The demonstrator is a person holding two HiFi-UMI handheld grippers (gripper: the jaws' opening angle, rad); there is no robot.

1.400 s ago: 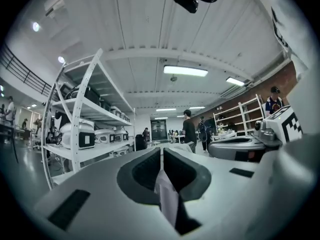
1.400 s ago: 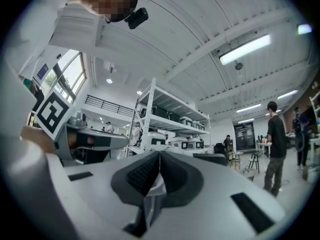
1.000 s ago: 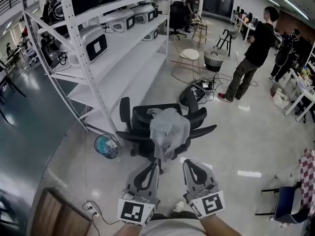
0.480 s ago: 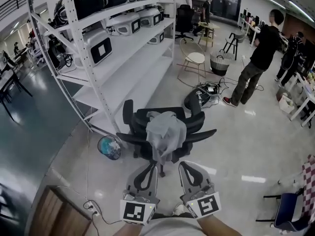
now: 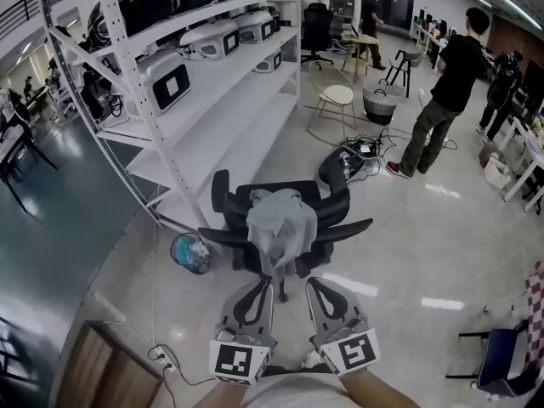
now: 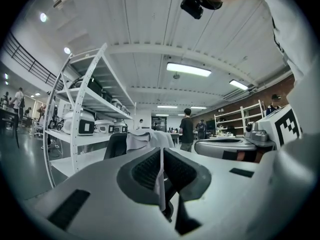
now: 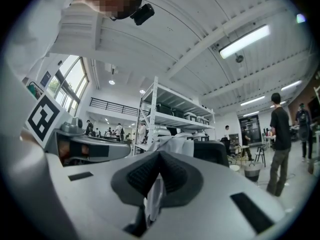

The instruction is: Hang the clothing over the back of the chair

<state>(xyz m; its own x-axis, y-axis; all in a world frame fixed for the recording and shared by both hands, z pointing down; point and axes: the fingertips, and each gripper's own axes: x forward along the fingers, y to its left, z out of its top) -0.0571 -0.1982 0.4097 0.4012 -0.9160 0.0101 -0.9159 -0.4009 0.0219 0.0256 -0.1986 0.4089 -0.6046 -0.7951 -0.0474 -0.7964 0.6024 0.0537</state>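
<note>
— How many grippers?
— Two: the left gripper [image 5: 260,286] and the right gripper [image 5: 314,286].
— Chairs?
— Three nearby: one black office chair [image 5: 336,204], one pale chair [image 5: 337,98] and one blue chair [image 5: 500,357].
— Clothing?
— One grey garment [image 5: 280,223].
— Anything else?
— One white shelving rack [image 5: 212,92], one round basket [image 5: 379,102] and one person in black [image 5: 446,75] close by. The people farther back are too small to count.

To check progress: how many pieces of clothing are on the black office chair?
1: a grey garment draped over the back of the chair; another could hide underneath.
</note>
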